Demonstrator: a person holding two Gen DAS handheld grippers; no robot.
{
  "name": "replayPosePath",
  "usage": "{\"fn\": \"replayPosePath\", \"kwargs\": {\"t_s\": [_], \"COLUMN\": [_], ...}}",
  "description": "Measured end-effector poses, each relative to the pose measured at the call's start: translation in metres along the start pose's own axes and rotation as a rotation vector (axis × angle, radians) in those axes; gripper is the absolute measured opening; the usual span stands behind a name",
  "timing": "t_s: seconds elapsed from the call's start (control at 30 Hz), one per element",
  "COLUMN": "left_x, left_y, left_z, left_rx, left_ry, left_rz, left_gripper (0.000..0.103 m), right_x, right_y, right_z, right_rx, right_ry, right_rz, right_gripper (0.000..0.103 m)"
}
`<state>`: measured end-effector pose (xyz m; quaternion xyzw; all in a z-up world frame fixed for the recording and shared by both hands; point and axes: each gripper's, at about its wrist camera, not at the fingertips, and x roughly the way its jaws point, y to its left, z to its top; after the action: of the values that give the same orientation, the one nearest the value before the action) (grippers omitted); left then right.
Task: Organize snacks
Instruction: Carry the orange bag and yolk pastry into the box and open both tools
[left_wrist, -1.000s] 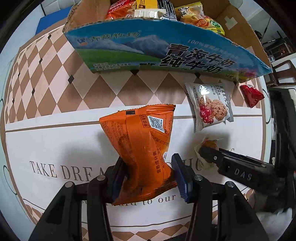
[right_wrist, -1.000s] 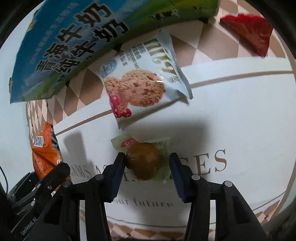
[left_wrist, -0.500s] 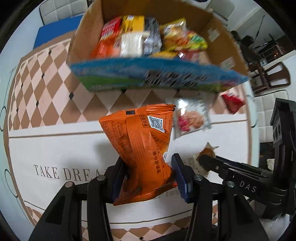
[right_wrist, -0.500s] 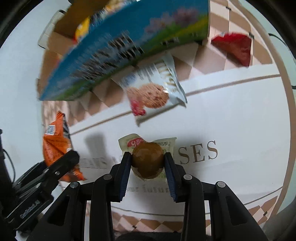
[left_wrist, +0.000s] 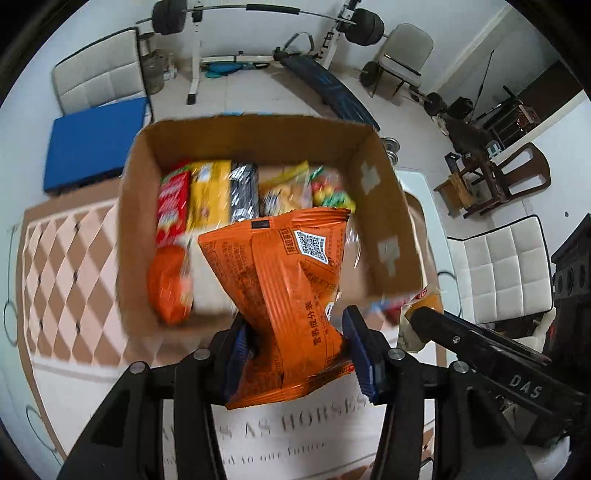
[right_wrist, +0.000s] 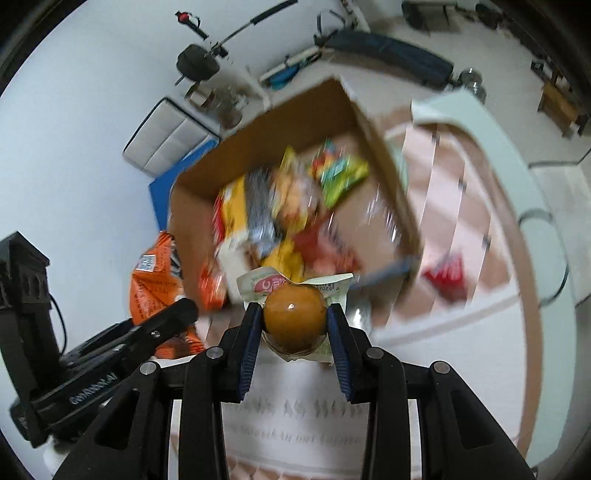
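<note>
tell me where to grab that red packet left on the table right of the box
Judging from the blurred right wrist view, the red packet lies flat on the tablecloth beside the cardboard box. Come straight down from above and close the fingers across its narrower width near the middle; a flat soft pouch offers no side to catch. Both grippers are full now.

The left hand-held gripper (left_wrist: 295, 343) is pinching an orange snack packet (left_wrist: 284, 295) at its waist, holding it above the near edge of the open cardboard box (left_wrist: 388, 229) of snacks. The right hand-held gripper (left_wrist: 417, 317) is gripping a wrapped snack (left_wrist: 421, 306) just beside it.
</note>
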<state>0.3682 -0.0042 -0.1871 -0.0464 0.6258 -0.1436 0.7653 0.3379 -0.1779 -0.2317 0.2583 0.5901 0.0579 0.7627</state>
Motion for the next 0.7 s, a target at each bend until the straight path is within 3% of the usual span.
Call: {"fn": "replayPosePath", "kwargs": {"t_s": [0.23, 0.4, 0.47, 0.5, 0.53, 0.57, 0.7], "left_x": [0.061, 0.101, 0.115, 0.119, 0.122, 0.125, 0.123], "left_y": [0.01, 0.025, 0.034, 0.037, 0.037, 0.038, 0.041], "left_z": [0.063, 0.077, 0.079, 0.08, 0.08, 0.08, 0.078], "left_rx": [-0.036, -0.076, -0.119, -0.125, -0.123, -0.12, -0.127], "left_ry": [0.126, 0.207, 0.248, 0.251, 0.255, 0.257, 0.239], "left_rz": [-0.022, 0.01, -0.007, -0.002, 0.006, 0.019, 0.022], "left_gripper": [0.048, 0.049, 0.054, 0.068, 0.076, 0.086, 0.086], "right_x": [0.039, 0.069, 0.081, 0.085, 0.087, 0.09, 0.094], "right_y": [-0.01, -0.018, -0.023, -0.025, -0.026, -0.026, -0.029], "right_z": [0.062, 0.08, 0.08, 0.082, 0.082, 0.083, 0.082], "right_rx": [0.01, 0.027, 0.043, 0.051, 0.05, 0.045, 0.047], "right_ry": [0.019, 0.083, 0.121, 0.131, 0.133, 0.134, 0.151], "right_rz": [-0.087, -0.112, -0.123, -0.129, -0.135, -0.143, -0.139], "right_gripper": [0.039, 0.041, 0.053, 0.075, 0.085, 0.085, 0.085]}}
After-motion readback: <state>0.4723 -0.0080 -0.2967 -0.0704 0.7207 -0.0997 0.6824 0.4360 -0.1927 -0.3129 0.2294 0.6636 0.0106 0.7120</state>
